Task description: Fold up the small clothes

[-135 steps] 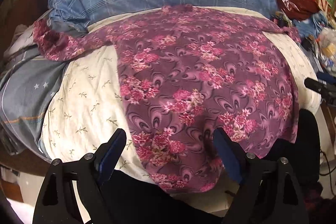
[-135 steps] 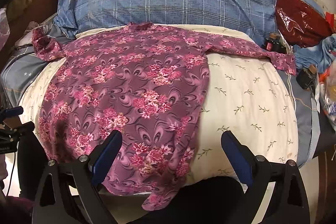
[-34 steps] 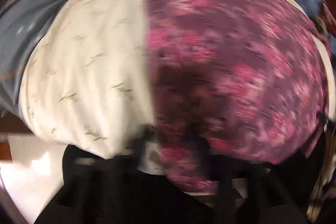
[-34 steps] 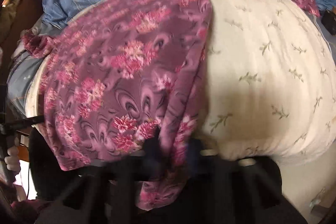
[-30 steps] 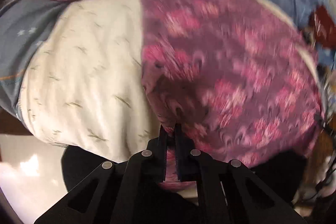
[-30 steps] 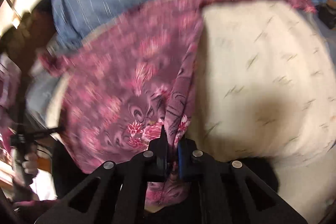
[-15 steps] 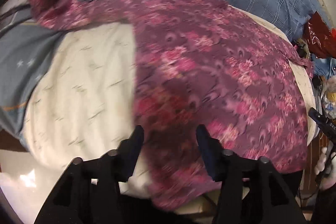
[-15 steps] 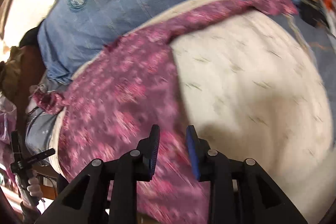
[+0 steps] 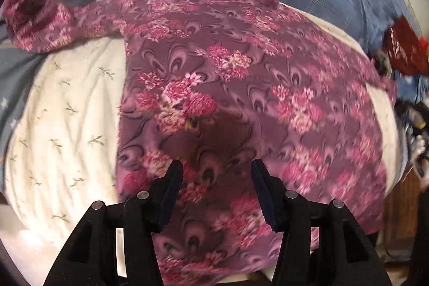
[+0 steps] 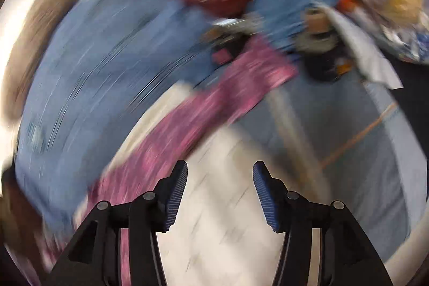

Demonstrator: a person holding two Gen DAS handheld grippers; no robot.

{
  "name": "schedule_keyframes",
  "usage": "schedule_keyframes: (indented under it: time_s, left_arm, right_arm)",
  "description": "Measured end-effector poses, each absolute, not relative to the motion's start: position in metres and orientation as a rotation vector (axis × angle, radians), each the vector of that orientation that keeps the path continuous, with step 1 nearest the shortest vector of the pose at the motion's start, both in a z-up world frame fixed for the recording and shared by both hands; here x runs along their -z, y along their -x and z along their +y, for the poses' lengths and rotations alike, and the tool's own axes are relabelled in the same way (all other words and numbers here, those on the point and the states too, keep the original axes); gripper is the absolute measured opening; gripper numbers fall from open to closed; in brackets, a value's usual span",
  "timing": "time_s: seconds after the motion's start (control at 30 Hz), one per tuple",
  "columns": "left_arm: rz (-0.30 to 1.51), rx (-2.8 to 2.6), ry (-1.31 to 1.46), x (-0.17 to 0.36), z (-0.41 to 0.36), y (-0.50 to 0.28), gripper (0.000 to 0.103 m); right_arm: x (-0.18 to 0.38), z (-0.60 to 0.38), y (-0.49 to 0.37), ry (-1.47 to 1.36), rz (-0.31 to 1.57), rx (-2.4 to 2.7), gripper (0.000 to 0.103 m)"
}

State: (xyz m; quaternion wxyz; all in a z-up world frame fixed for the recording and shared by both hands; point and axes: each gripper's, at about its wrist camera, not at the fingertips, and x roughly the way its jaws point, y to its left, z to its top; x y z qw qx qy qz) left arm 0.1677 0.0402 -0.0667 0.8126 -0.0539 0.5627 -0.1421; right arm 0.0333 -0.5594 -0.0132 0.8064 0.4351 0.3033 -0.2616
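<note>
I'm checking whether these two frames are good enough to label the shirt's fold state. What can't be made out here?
- Right wrist view: heavy motion blur; the floral shirt shows only as a pink streak, and the clutter behind it is unreadable.
- Left wrist view: the shirt's bottom hem is hidden behind the open left gripper and cut by the lower frame edge.
- Left wrist view: the shirt's right side is smeared and its right sleeve end unclear.

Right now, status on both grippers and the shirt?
Left gripper open, over floral shirt. Right gripper open, pointed at shirt's sleeve, view blurred. Shirt flat, unfolded, nothing on it.
</note>
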Motion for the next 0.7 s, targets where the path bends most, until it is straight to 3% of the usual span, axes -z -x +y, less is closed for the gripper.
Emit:
schedule_keyframes:
  time_s: [0.23,0.43,0.53,0.7]
  left_arm:
    - [1.238,0.275,0.105,0.075,0.024,-0.192,0.052]
    - [1.219,0.290,0.084,0.075,0.008,-0.213,0.052]
    - [1.199,0.309,0.065,0.074,-0.001,-0.228,0.053]
    - [1.162,0.364,0.074,0.069,-0.009,-0.272,0.053]
  right_arm:
    - [0.063,-0.604,-0.077,-1.134,0.564,0.581,0.054]
    - [0.070,-0.620,-0.102,-1.114,0.497,0.637,0.051]
    - [0.064,-0.619,-0.113,-1.043,0.550,0.654,0.009]
    - [0.027,-0.591,-0.110,-0.911,0.499,0.618,0.009]
